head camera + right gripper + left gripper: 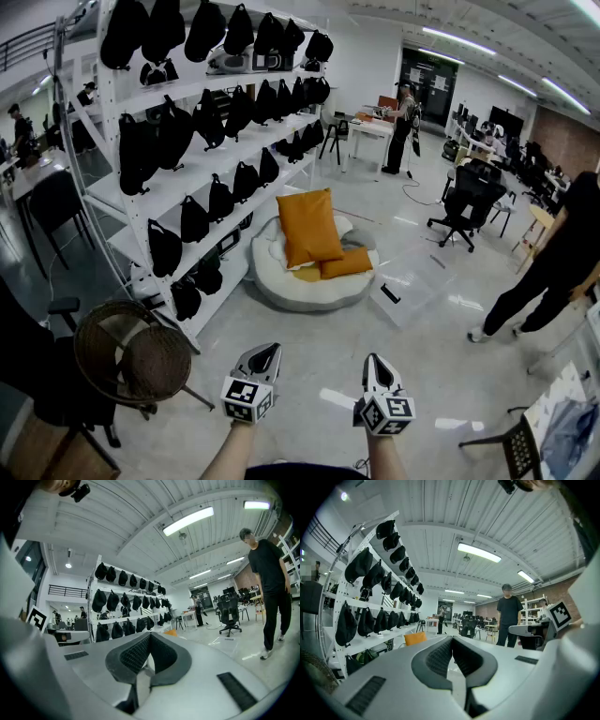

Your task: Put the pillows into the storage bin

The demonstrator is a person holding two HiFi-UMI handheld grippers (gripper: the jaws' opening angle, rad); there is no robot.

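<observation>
Nearest us, both claws are held level, side by side, low in the head view. The left claw (265,353) is clenched, pads pressed together w/ nothing between them. The right claw (374,362) is the same, clenched on nothing. To our left, just beside us, sits a round brown wicker chair (131,352).

Ahead lies bare glossy grey floor (309,375); every task item is well apart from both claws. The clear plastic storage bin (417,281) lies on the floor fwd and slightly right of the right claw. Left of it, nearly touching, is a round white floor cushion (300,292). On that cushion a large orange square pillow (307,227) leans upright, and a smaller orange pillow (347,263) lies at its base on the bin side. That puts the pillows straight ahead of the left claw.

A white shelf rack hung w/ black bags (202,178) runs along the left. A person in black (553,262) stands at right, beyond the bin. Far back is a white desk (370,127).
</observation>
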